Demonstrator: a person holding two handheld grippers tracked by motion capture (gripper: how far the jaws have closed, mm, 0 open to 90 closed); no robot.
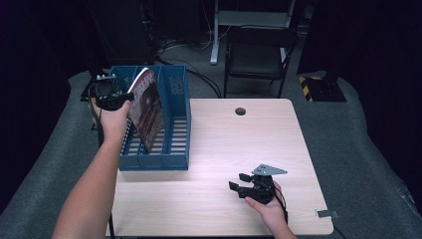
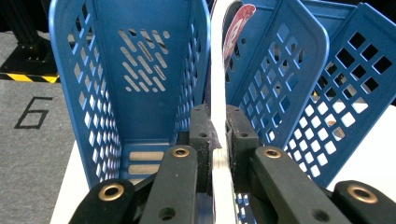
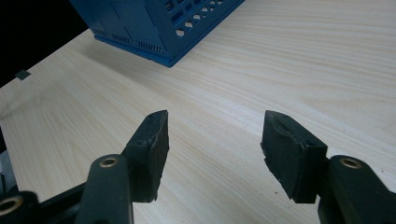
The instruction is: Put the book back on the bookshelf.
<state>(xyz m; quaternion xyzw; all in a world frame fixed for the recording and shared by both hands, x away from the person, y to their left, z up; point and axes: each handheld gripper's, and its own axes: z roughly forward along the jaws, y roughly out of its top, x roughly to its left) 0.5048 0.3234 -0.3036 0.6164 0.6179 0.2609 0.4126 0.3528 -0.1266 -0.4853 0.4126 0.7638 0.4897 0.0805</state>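
Left gripper view has the left gripper fingers clamped tight on a magazine tilted over the blue file rack, while the right gripper fingers sit apart, empty, above the desk.

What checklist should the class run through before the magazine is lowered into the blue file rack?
1. Left tool clamped on the magazine edge: ok.
2. Magazine lined up with a compartment of the blue file rack: it leans over the rack; the exact slot, cannot tell.
3. Compartment beneath free of other papers: ok where the slatted floor shows.
4. Right tool open and holding nothing: ok.
5. Right tool resting on the table, apart from the rack: ok.
6. Magazine upright: not ok, it tilts.
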